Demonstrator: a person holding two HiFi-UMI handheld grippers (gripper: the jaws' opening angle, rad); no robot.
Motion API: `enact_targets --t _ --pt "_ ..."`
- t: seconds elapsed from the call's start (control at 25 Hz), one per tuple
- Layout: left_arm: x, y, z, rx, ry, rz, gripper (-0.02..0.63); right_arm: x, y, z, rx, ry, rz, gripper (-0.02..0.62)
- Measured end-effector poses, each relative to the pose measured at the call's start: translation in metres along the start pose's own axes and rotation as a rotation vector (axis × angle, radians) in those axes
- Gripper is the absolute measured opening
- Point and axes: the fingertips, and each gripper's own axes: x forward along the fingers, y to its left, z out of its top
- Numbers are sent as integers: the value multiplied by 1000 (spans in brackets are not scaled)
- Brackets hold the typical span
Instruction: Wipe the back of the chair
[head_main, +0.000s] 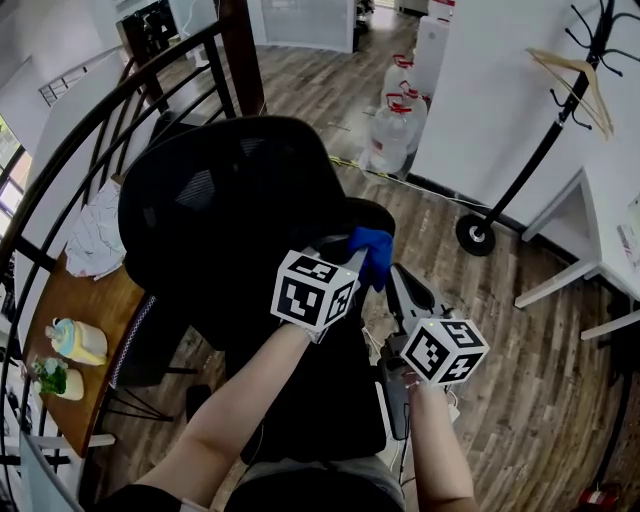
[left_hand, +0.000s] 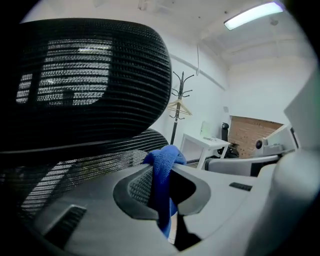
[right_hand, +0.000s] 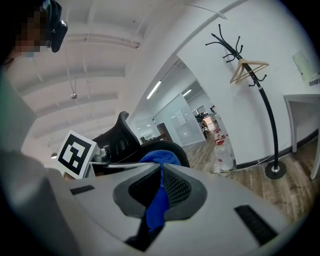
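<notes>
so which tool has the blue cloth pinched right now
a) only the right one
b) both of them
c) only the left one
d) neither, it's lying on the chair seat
b: the left tool has its jaws closed on the blue cloth in its own view, and the right tool shows blue cloth clamped between its jaws too.

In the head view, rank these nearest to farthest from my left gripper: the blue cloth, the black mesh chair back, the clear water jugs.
1. Blue cloth, clamped in the left gripper.
2. Black mesh chair back, just to its left.
3. Clear water jugs, standing on the wooden floor far ahead.
</notes>
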Motion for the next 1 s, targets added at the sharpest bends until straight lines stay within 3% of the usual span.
enact_targets --t 0.32,1.0 --pt "-8 8 -1 -18 -14 22 44 7 6 -9 17 26 25 34" --pt "-86 80 -23 -118 -46 181 44 35 68 -42 2 122 152 34"
